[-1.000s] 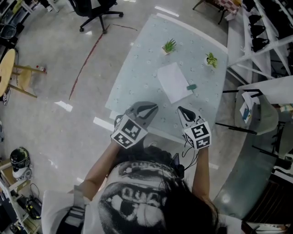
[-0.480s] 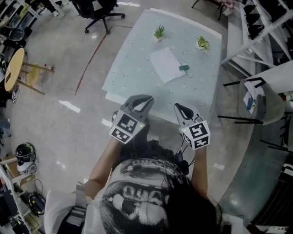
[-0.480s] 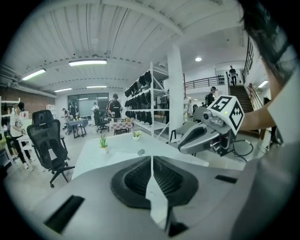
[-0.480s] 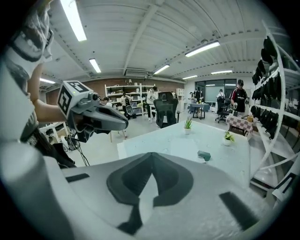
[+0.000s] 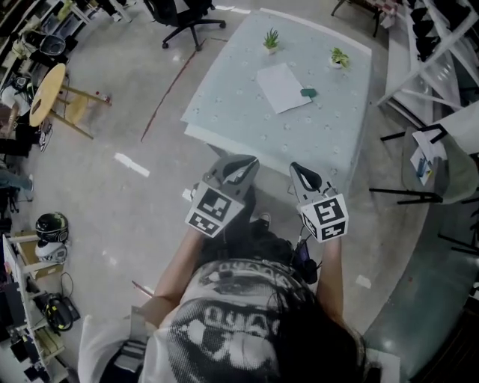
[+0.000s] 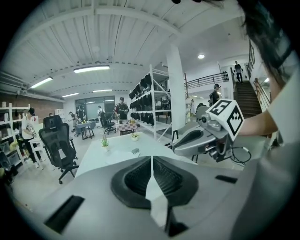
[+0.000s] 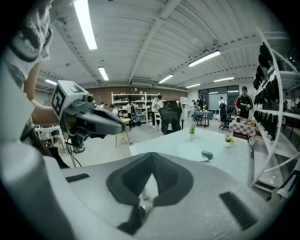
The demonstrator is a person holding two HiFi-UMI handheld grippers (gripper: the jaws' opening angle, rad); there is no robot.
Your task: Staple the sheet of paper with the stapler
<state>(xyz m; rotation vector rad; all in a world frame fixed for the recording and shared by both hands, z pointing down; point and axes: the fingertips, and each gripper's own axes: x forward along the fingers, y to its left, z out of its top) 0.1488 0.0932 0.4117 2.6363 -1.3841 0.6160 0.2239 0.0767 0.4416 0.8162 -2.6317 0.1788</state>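
A white sheet of paper (image 5: 281,87) lies on the far half of the pale green table (image 5: 247,120), with a small teal stapler (image 5: 307,93) at its right edge. Both grippers hang over the floor on the near side of the table, well short of the paper. My left gripper (image 5: 245,161) has its jaws together and nothing in them. My right gripper (image 5: 296,169) is also shut and empty. The right gripper view shows the paper (image 7: 192,151) and stapler (image 7: 206,154) far ahead; in the left gripper view the stapler (image 6: 135,151) is a small dark spot.
Two small potted plants (image 5: 270,40) (image 5: 340,57) stand at the table's far edge. A black office chair (image 5: 187,16) is beyond the table's left corner, a round wooden stool (image 5: 49,96) at far left. White shelving (image 5: 441,45) and a chair (image 5: 438,168) flank the right side.
Both grippers and the person have drawn back from the table; the table and paper now sit farther away and higher in the head view. Both grippers stayed shut.
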